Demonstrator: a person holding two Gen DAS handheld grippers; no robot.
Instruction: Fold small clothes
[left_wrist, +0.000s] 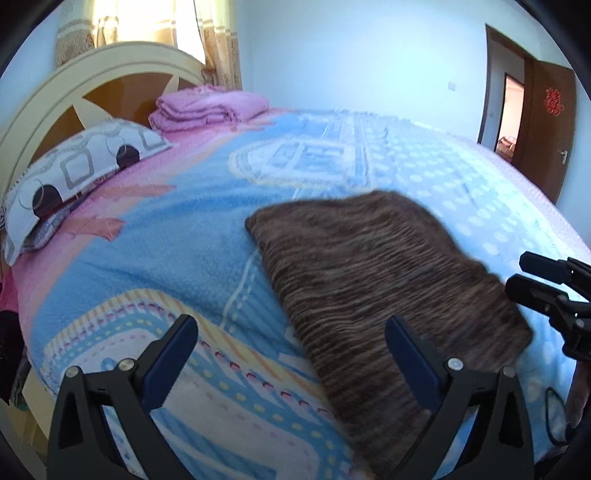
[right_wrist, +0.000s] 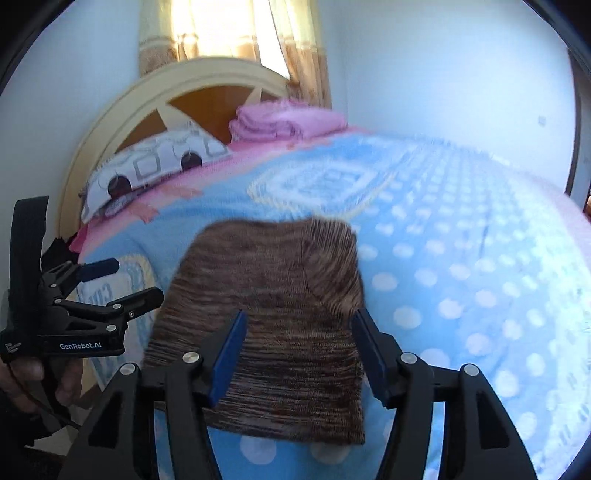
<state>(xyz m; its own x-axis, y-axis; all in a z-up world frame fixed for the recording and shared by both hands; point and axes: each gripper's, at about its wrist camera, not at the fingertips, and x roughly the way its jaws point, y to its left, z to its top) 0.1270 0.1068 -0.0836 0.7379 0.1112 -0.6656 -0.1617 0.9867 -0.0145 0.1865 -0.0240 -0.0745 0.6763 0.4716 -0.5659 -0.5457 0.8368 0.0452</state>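
Bedroom, daylight through curtains behind a cream headboard (left_wrist: 55, 92). Wide bed under a blue patterned blanket (left_wrist: 166, 251) with a pink border. Brown striped knit garment (right_wrist: 280, 325) lies flat on the blanket near the front edge, already a compact rectangle with a diagonal crease line showing (judged folded at least once; a further fold or a squaring-up may remain).

Left gripper (left_wrist: 291, 332): jaws wide apart, nothing between the pads, hovering over the garment's near left edge. Right gripper (right_wrist: 299, 325): jaws apart, clear above the cloth, gripping nothing.

Room to move: open blanket beyond and right of the garment. Pillow (left_wrist: 74, 173) and folded pink blanket (left_wrist: 210, 107) sit well apart at the headboard. Grippers near each other, so mind crossing.
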